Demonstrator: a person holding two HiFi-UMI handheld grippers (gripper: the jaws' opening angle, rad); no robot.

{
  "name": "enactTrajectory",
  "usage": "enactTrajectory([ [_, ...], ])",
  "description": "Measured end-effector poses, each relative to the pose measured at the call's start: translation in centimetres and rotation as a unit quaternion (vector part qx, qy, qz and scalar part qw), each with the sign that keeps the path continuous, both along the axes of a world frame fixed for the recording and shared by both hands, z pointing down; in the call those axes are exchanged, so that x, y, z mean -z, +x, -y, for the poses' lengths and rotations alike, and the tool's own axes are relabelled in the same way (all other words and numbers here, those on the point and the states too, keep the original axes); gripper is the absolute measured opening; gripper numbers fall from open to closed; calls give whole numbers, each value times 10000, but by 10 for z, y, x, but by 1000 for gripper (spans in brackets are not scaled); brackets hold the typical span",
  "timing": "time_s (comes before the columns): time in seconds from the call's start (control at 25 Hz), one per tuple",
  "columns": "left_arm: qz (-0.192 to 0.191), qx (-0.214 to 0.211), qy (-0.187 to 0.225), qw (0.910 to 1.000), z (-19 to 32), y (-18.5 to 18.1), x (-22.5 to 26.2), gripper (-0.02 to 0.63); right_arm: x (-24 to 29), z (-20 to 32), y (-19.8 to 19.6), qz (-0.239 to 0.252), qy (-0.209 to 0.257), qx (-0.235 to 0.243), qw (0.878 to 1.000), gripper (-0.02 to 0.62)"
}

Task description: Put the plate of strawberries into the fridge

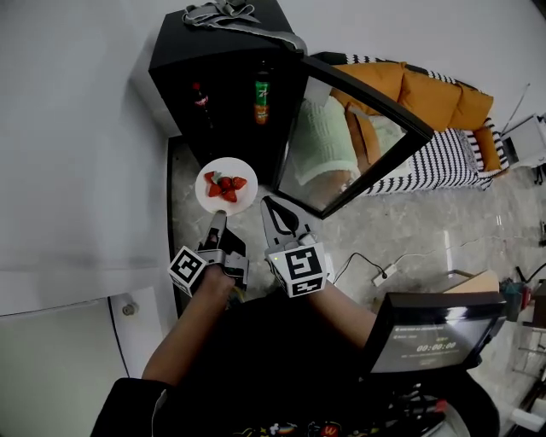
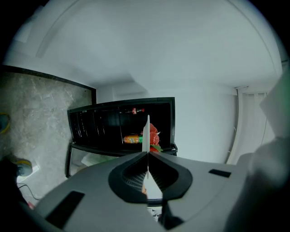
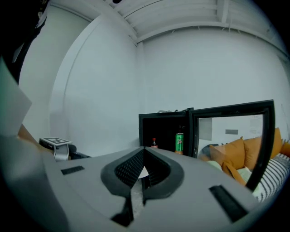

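A white plate (image 1: pixel 223 189) carrying several red strawberries (image 1: pixel 225 186) hangs in front of the black mini fridge (image 1: pixel 213 60), just below its open compartment. My left gripper (image 1: pixel 218 217) is shut on the plate's near rim. In the left gripper view the plate (image 2: pixel 146 131) shows edge-on between the closed jaws of that gripper (image 2: pixel 147 154), with the strawberries (image 2: pixel 153 135) just right of it. My right gripper (image 1: pixel 273 206) sits to the right of the plate, shut and holding nothing; its jaws (image 3: pixel 144 150) meet in its own view.
The fridge's glass door (image 1: pixel 363 141) stands swung open to the right. Inside are a dark bottle (image 1: pixel 200 98) and a green can (image 1: pixel 262 101). Grey cloth (image 1: pixel 223 13) lies on top. An orange-cushioned sofa (image 1: pixel 426 90) sits at the right, and a cable with a plug (image 1: pixel 381 275) lies on the floor.
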State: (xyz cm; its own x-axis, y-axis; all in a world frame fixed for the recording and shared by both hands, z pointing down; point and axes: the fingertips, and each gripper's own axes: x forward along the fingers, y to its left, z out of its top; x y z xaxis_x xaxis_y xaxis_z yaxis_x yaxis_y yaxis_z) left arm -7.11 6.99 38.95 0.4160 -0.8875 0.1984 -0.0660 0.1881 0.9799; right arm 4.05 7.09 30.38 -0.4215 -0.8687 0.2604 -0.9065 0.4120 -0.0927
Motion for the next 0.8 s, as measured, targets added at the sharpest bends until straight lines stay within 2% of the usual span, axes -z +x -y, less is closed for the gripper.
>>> enactTrajectory([
  [0.16,206,25,-6,9998,-3,12,-7,9,-8,0,11,33,-31,201,9998,3],
  [0.28,97,191,-9,9998,-4,29,-7,9,-13,0,23,59,-49,353,9993,3],
  [0.6,166,368,-76,9992,-14,63,-17,9,-25,-5,54,101,-110,610,9980,3],
  [0.8,247,461,-22,9986,-17,71,-16,9,-32,-9,68,129,-175,657,9976,3],
])
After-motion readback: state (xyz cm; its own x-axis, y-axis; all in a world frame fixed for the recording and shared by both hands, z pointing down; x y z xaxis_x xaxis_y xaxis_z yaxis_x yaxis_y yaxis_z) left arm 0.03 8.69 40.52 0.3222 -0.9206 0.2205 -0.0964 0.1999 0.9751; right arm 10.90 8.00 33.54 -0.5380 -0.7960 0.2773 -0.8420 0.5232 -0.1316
